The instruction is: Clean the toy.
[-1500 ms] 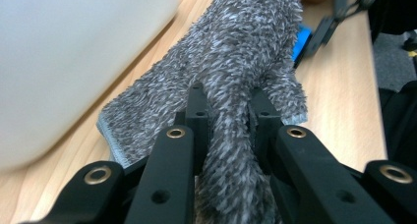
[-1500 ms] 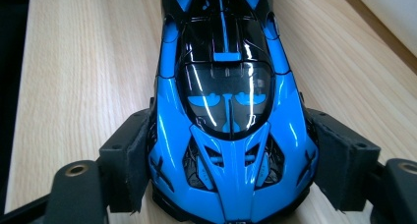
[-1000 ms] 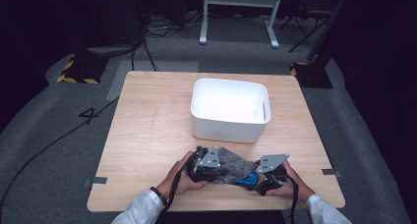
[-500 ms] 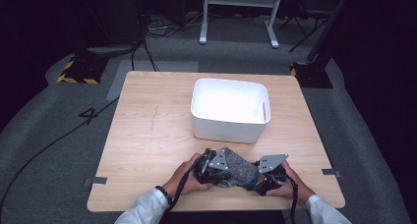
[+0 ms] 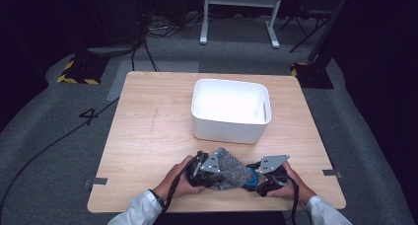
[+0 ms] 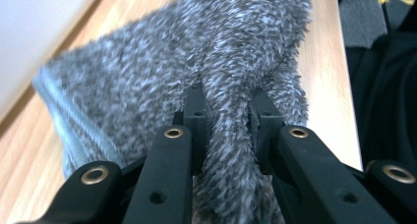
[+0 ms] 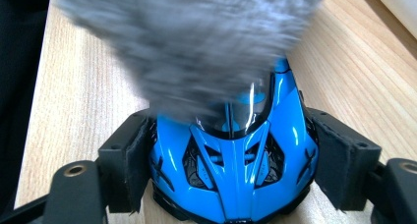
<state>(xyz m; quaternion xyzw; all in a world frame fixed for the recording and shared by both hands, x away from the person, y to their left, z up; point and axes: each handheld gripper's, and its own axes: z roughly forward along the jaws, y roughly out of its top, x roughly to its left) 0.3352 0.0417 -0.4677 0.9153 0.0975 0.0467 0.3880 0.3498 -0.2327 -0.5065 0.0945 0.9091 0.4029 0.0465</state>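
Observation:
A fuzzy grey sock (image 5: 231, 168) lies near the table's front edge between both hands. My left gripper (image 5: 203, 169) is shut on a fold of the sock (image 6: 228, 130), which runs up between its jaws. My right gripper (image 5: 263, 178) is shut on a glossy blue toy car (image 7: 233, 170), held by its sides. The sock's open end (image 7: 196, 47) covers the car's far end. In the high view a bit of the blue car (image 5: 252, 177) shows at the sock's right edge.
A white rectangular bin (image 5: 230, 110) stands behind the sock, right of the table's middle. The wooden table (image 5: 148, 131) has bare surface on its left half. Cables and stands lie on the dark floor beyond.
Both grippers and the sock have shifted slightly right and closer together. The sock now reaches further over the blue car.

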